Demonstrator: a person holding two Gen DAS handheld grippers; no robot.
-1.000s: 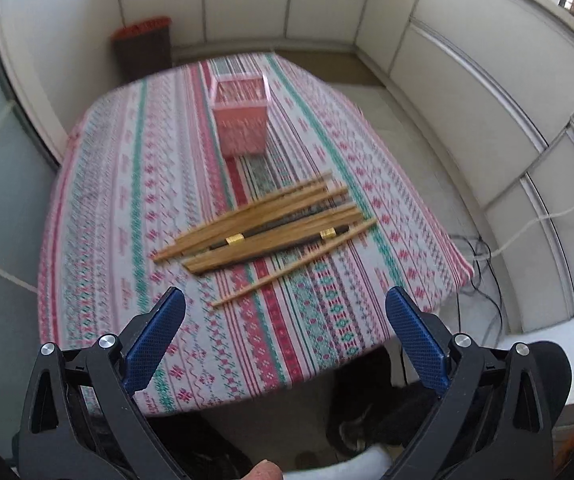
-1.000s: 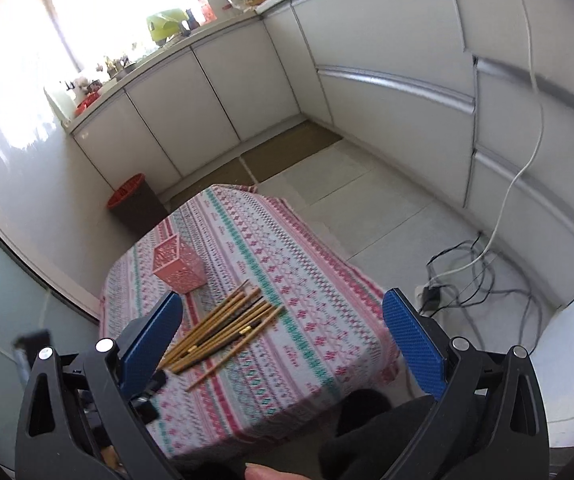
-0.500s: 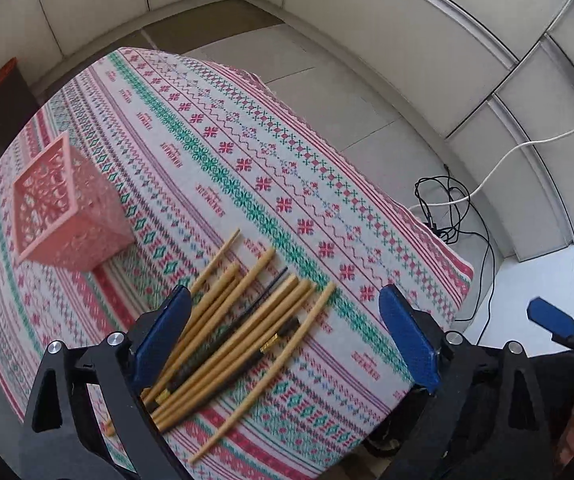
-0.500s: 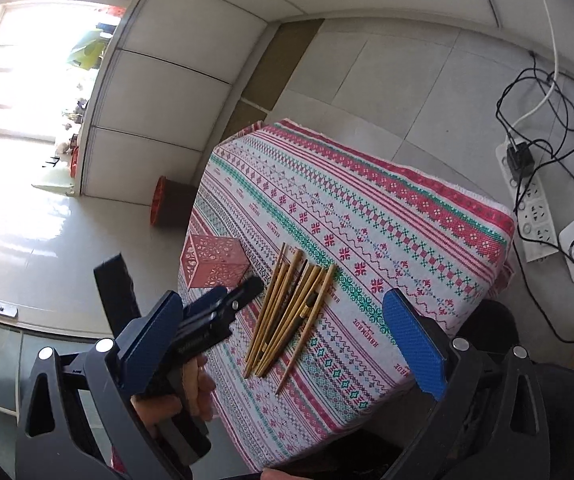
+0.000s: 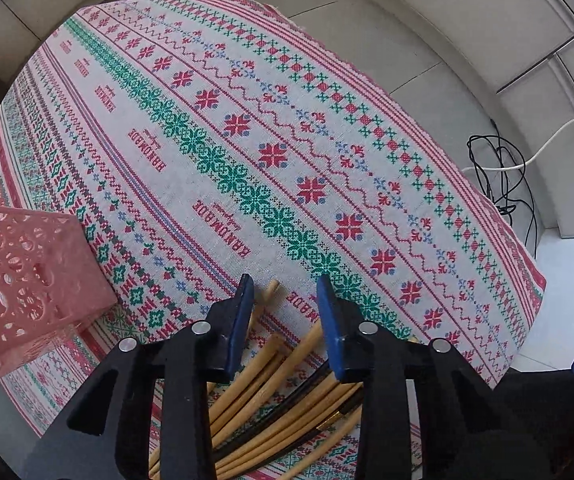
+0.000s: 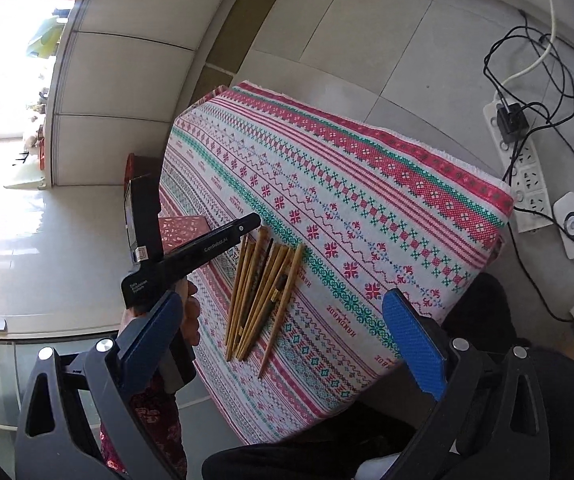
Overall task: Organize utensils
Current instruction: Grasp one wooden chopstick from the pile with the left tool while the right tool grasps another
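1. The left tool [image 5: 285,322] points down over the far ends of a bundle of chopsticks [image 6: 265,286] lying on the counter [image 5: 247,128], which wears a cross-stitch cloth. Its jaws are closing. A few chopstick tips lie between the blue pads [image 5: 239,320], but the pads do not look pressed on any stick yet, so nothing is gripped.

2. Coming in at the ends rather than the middle makes sense: the sticks fan out a little there, so a few can be pinched without dragging the whole pile.

3. The chopsticks are mostly pale wood, with at least one dark stick bearing a gold band among them. They lie side by side, touching and partly overlapping, near the counter's near edge. One pale stick sits slightly apart on the right side of the bundle in the right wrist view.

4. The pink holder [image 5: 27,284], a square box with cut-out holes, stands on the counter just beside the bundle, at the left tool's left. It is probably where the sticks are meant to go, and its closeness keeps the carry short.

5. The right tool [image 6: 287,340] is released, jaws wide with nothing between them, held well back from the counter and looking down on it. I judge it is waiting to help steady or gather.

6. Risk: the closing pads may catch only one thin stick, or roll the round ones aside.
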